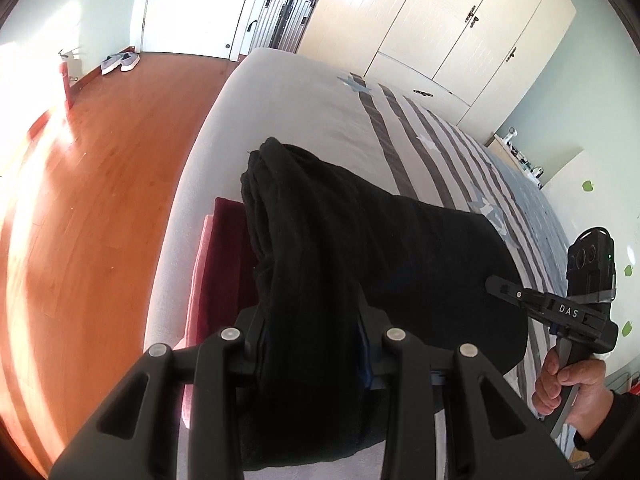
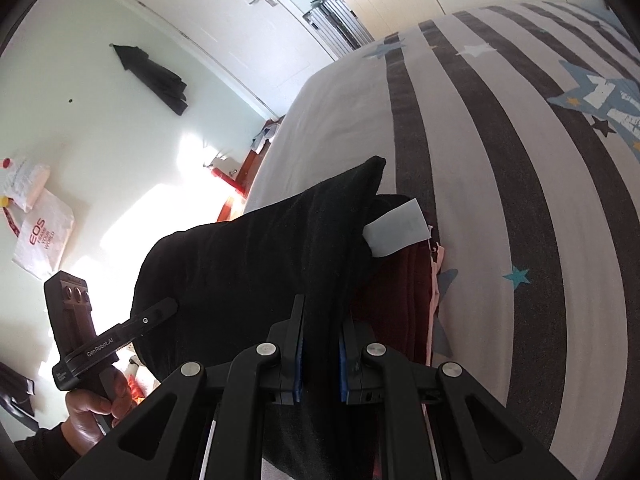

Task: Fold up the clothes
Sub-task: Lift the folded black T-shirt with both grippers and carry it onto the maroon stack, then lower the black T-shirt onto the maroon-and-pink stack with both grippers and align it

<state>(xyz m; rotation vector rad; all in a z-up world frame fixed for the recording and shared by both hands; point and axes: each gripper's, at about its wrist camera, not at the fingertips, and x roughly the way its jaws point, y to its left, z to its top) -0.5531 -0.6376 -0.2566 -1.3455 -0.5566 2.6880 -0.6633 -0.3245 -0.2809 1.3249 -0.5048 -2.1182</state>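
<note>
**Black garment gripped at both ends above bed**

Stretched between two grippers over the striped bed (image 1: 320, 112): a folded black garment (image 1: 360, 240). Left gripper (image 1: 312, 344) clamped tight on one bunched end, right gripper (image 2: 320, 352) pinched closed on the other. Just beneath, on the bed's edge, a stack of dark red folded clothes (image 2: 400, 288).

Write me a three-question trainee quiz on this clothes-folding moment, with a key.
1. True or false: both grippers are shut on the black garment.
2. What lies directly under the garment: A) dark red folded clothes, B) a pillow, C) a suitcase?
3. Which colour is the tag sticking out of the garment?

Key: 1 true: left gripper and right gripper both clamp it. 2 A. 3 Pale blue.
</note>
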